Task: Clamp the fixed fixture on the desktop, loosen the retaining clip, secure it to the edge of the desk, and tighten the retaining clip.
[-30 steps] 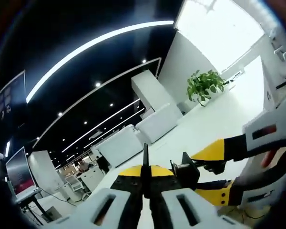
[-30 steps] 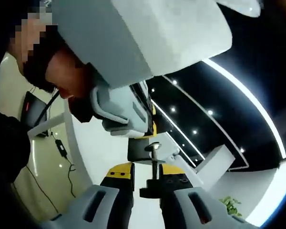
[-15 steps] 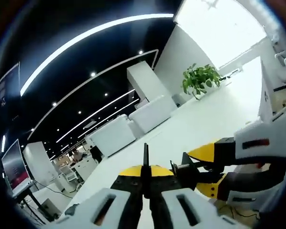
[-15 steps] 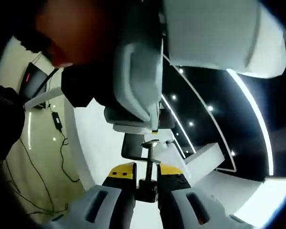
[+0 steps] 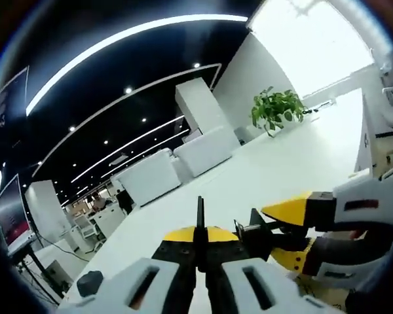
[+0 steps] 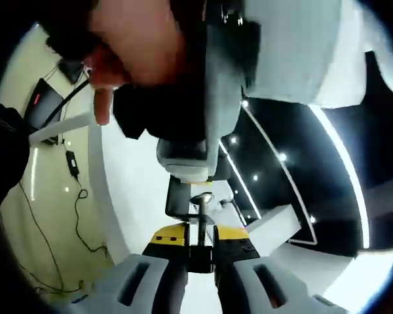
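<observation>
Judging by the last second, the right gripper is being rolled about the screw of the fixture. In the left gripper view its white body is seen lower and flatter than it was a second ago, while its yellow tips are kept at the same spot on the screw's end. In the right gripper view the whole picture has been turned over the same second, and less of the screw's bare length is seen above the jaws than before. This is read as the retaining clip being turned; whether it is being slackened or tightened cannot be told from the pictures, though loosening is the likelier step, since the fixture is not yet seated on any edge.

The left gripper is clenched on the fixture's thin black plate, which is seen edge-on between its yellow pads. The right gripper is clenched on the screw, just beside that plate. The fixture is thus held between the two tools, in front of the white desk and apart from its surface as far as can be judged.

The hold on the plate is unchanged across the second, so the fixture is being kept steady while the screw is worked. Securing to the desk edge and the final tightening are still to be done.
</observation>
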